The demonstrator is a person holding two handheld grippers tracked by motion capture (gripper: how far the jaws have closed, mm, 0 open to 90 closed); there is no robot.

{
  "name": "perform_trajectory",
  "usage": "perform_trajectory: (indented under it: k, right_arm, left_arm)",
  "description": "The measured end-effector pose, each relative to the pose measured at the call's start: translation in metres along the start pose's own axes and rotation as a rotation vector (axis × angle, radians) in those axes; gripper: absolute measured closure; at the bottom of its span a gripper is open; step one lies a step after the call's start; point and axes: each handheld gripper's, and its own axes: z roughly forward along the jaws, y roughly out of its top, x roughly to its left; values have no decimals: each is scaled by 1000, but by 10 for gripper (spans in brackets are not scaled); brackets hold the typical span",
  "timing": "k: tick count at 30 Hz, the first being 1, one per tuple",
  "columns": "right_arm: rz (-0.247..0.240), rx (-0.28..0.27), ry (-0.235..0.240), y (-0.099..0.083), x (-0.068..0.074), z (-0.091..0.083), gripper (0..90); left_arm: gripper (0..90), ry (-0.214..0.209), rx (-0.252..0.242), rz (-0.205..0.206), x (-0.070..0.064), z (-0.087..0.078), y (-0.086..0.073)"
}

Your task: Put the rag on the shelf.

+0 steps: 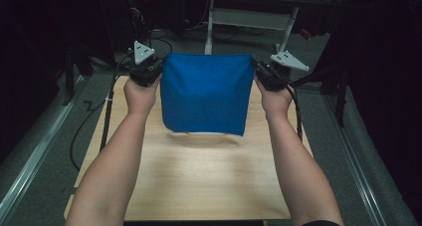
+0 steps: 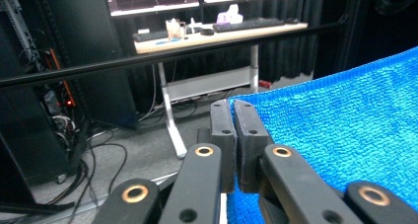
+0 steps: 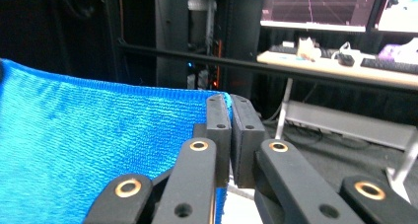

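Jaws of your left gripper [image 1: 155, 69] and right gripper [image 1: 260, 69] pinch the top corners of the blue knitted cloth [image 1: 205, 93] hanging mid-frame above the wooden table [image 1: 199, 186], so I judge you're mid-spread; lower it flat next.

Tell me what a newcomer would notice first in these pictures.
First, the bright blue cloth, held up above the middle of the wooden table and hanging free with its shadow beneath. Next, the left gripper and right gripper, each shut on an upper corner and stretching the top edge between them.
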Motion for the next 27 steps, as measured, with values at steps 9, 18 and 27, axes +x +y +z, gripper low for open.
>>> perform_trajectory:
  k: [9,18,27]
  right_arm:
    - [-9,152,-26,-33,-14,28,889]
    - [38,260,-1,-84,-17,38,888]
    - [64,330,34,-128,-4,39,887]
  left_arm:
    - [884,-21,216,29,-6,33,-36]
    - [884,-98,312,-21,-9,37,-91]
    - [882,-165,318,-116,-11,32,-129]
